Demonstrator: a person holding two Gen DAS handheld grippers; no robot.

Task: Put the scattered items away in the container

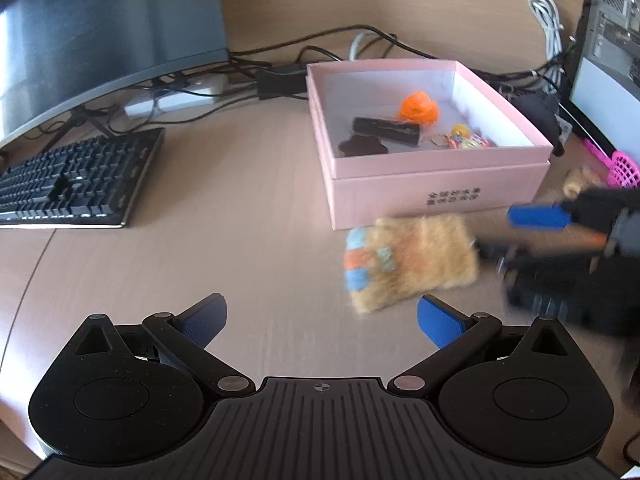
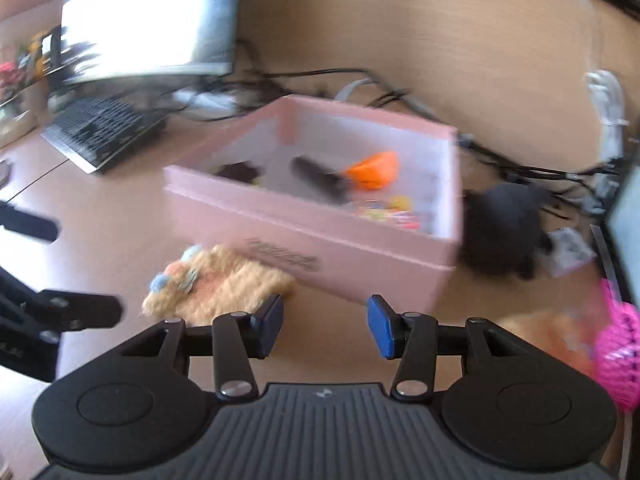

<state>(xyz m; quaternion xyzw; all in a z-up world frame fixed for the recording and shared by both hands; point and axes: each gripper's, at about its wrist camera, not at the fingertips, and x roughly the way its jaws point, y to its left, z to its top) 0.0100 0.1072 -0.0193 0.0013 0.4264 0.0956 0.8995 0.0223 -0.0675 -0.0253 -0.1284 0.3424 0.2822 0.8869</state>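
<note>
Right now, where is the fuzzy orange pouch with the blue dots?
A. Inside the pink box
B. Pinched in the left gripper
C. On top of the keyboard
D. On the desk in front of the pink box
D: the fuzzy orange pouch lies on the desk just in front of the pink box, not inside it.

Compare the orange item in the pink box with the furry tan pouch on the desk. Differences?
The orange item lies inside the pink box; the furry tan pouch lies on the desk outside it. The orange item looks smooth and plain bright orange; the pouch is fuzzy with blue and orange patches. The pouch looks larger. Neither is gripped.
</note>
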